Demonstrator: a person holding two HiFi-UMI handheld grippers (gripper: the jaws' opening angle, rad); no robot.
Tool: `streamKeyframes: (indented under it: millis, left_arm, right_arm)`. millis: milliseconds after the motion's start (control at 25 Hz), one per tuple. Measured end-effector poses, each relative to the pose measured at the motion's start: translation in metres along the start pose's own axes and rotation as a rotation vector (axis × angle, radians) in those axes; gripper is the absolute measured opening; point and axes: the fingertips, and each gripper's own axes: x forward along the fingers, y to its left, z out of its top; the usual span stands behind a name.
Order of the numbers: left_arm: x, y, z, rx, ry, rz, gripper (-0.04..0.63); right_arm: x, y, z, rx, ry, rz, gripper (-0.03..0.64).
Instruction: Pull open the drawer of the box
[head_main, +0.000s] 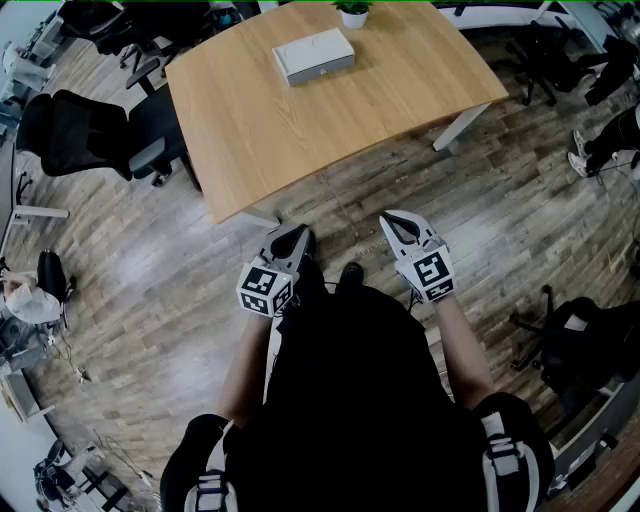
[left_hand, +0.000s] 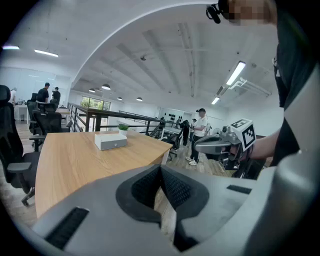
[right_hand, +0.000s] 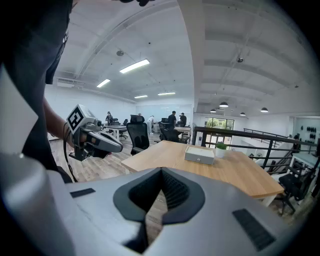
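While left claw (head_main: 298, 234) and right claw (head_main: 390, 218) sit closed, empty, box (head_main: 313, 55) lies crosswise, drawer (head_main: 322, 69) toward person (head_main: 370, 400).

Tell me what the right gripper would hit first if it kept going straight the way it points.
Likely the table, near its front edge: the right gripper points slightly down toward it. Depth is unclear, so it could reach the floor just short. The box lies farther back.

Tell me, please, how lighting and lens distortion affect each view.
Head view: even light, fisheye bows the table edges. Left gripper view: dark round vignette, close foreground soft, box clear. Right gripper view: same vignette, ceiling lamp blown white.
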Motion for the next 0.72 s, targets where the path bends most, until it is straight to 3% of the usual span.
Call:
streamKeyframes:
  millis: [720]
  left_arm:
    - [0.001, -0.018, 0.018, 0.081, 0.020, -0.032, 0.023]
  right_arm:
    - [-0.005, 0.000, -0.011, -0.003, 0.009, -0.040, 0.023]
